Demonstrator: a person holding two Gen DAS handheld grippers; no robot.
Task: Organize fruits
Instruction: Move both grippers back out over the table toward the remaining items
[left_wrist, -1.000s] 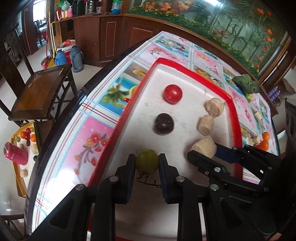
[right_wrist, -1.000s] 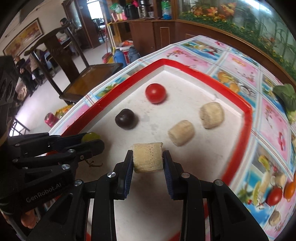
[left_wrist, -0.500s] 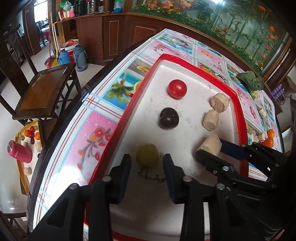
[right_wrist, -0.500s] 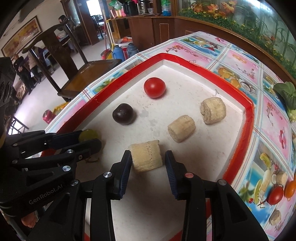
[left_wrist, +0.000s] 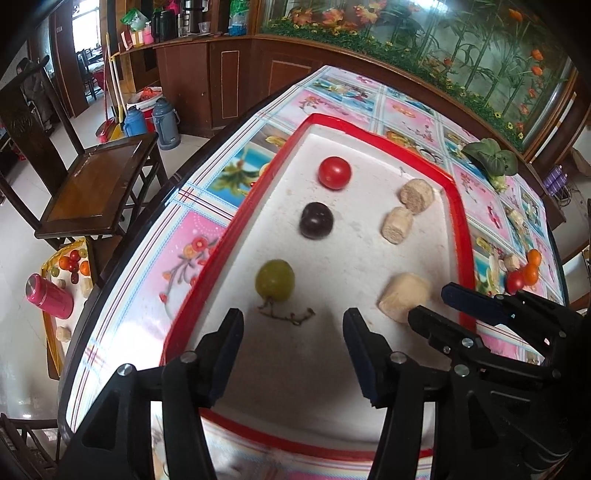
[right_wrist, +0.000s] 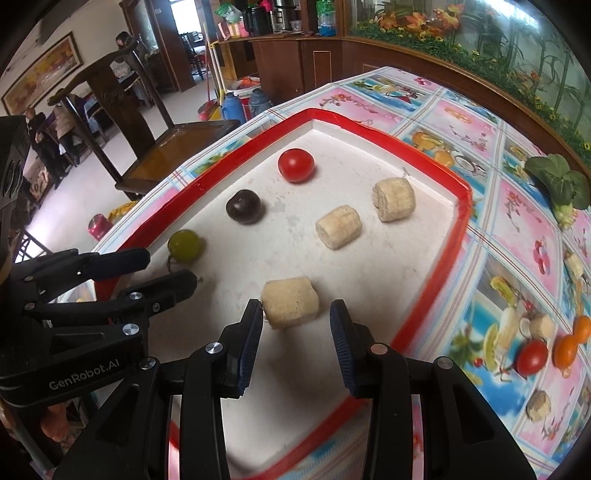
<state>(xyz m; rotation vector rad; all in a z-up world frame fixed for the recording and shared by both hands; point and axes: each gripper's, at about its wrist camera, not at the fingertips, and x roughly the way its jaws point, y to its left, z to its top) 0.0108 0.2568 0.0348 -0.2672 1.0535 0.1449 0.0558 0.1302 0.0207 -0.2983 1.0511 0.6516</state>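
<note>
A red-rimmed white tray (left_wrist: 456, 206) (right_wrist: 461, 206) holds a red tomato (left_wrist: 334, 172) (right_wrist: 296, 165), a dark plum (left_wrist: 316, 220) (right_wrist: 244, 206), a green grape with a stem (left_wrist: 275, 280) (right_wrist: 185, 245) and three beige cylinder pieces in a column. My left gripper (left_wrist: 293, 343) is open and empty, just behind the grape. My right gripper (right_wrist: 296, 328) is open and empty, just behind the nearest beige piece (right_wrist: 290, 302) (left_wrist: 405, 296). The other beige pieces (right_wrist: 339, 226) (right_wrist: 393, 198) lie farther along.
The tray lies on a table with a pink and blue fruit-print cloth (left_wrist: 177, 254). A green vegetable (right_wrist: 559, 181) and loose small fruits (right_wrist: 532, 356) lie right of the tray. A wooden chair (left_wrist: 99, 184) stands to the left. Another tray of fruit (left_wrist: 70, 266) sits lower down.
Both grippers opened and let go: the left released the green grape, the right the beige piece, both now resting on the tray. Both grippers drew back toward the near tray edge.
</note>
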